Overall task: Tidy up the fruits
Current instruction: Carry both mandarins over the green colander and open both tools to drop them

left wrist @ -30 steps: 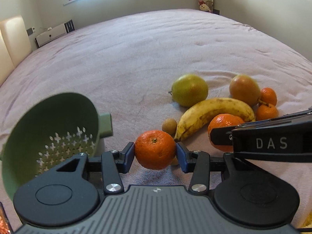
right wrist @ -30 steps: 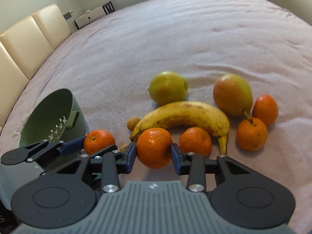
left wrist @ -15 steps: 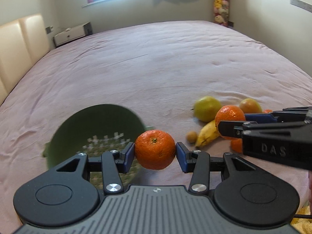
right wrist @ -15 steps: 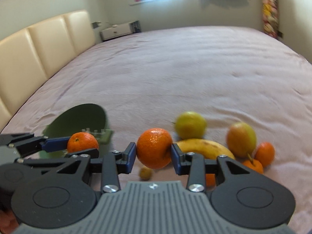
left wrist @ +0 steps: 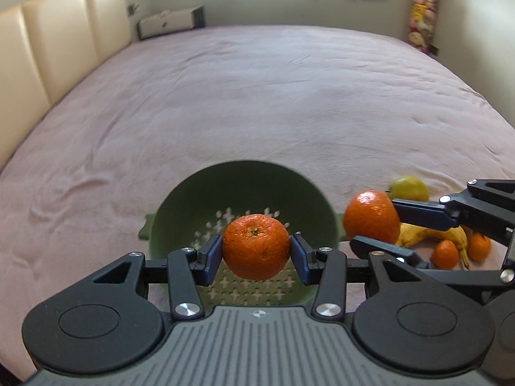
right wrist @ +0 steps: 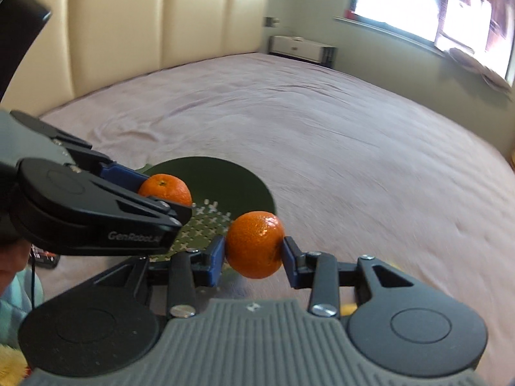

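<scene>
My left gripper is shut on a tangerine and holds it over the green colander on the bed. My right gripper is shut on a second tangerine, held at the colander's near right rim. In the left wrist view the right gripper and its tangerine are just right of the colander. In the right wrist view the left gripper and its tangerine hang over the colander.
On the pink bedspread to the right lie a banana, a green apple and two small tangerines. A cream headboard stands at the bed's left side. A dark object lies at the bed's left edge.
Both grippers have swung left with their tangerines, away from the fruit pile. The left one is now above the colander and the right one at its rim.
</scene>
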